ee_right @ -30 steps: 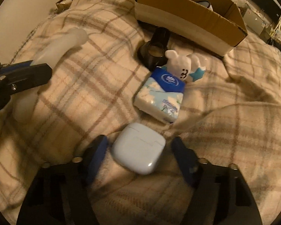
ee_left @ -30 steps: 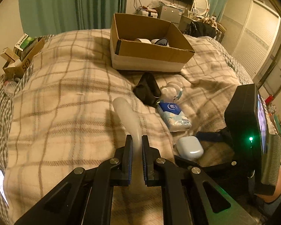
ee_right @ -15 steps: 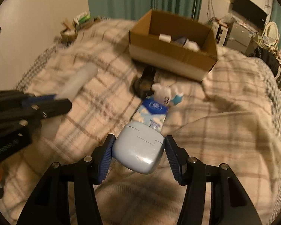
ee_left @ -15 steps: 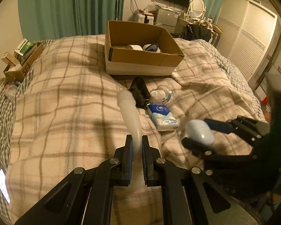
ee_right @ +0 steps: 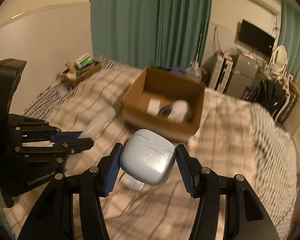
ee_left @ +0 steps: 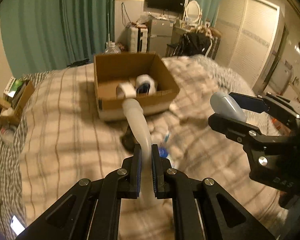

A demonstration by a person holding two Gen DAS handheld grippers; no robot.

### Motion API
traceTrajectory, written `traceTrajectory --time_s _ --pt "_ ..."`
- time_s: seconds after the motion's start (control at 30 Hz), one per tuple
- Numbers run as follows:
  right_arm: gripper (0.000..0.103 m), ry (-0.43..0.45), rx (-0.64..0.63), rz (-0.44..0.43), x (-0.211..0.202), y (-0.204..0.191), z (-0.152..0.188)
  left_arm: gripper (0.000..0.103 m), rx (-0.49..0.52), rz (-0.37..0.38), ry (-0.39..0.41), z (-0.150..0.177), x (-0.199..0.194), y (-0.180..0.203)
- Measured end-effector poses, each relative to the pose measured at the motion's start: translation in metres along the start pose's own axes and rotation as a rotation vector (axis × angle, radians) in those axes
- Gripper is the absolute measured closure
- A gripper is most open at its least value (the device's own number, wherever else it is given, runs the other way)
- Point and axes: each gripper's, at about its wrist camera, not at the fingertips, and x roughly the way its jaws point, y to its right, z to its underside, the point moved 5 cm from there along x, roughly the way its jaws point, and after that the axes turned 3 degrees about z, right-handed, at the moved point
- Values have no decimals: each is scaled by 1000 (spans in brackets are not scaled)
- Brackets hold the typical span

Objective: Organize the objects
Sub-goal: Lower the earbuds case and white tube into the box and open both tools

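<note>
My left gripper (ee_left: 145, 152) is shut on a long white plastic tube (ee_left: 136, 118) and holds it above the plaid bed, pointing at an open cardboard box (ee_left: 129, 102). The tube also shows in the right wrist view (ee_right: 98, 124). My right gripper (ee_right: 147, 156) is shut on a pale blue earbud case (ee_right: 147, 159), lifted above the bed; the case shows in the left wrist view (ee_left: 227, 107). The box (ee_right: 164, 120) holds a tape roll (ee_left: 125, 91) and a white and blue object (ee_left: 146, 85). A black object (ee_left: 127, 140) and a blue tissue pack (ee_left: 164, 152) lie blurred below the tube.
The plaid blanket (ee_left: 59, 130) covers the bed. A small box of clutter (ee_left: 13, 100) sits at the bed's left edge. A phone (ee_left: 16, 225) lies at the lower left. Curtains, cabinets and a wardrobe stand beyond the bed.
My right gripper closed on the earbud case and lifted it off the bed. Both grippers have risen and moved toward the cardboard box, the left one carrying the tube.
</note>
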Motion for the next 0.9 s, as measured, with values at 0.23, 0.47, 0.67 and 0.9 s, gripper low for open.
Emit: traceTrajectory --time_s 0.23,0.47,0.67,0.9 --pt "49 76 4 39 20 42 -66 95 28 -2 67 -77 12 -9" --pt "49 85 -9 58 79 66 -120 95 25 -22 67 -151 63 -33" --pt "50 43 34 47 153 90 -139 95 30 -72 21 -173 128 -52" --pt "49 -43 103 49 221 107 -108 94 50 -93 -58 -148 189 -64"
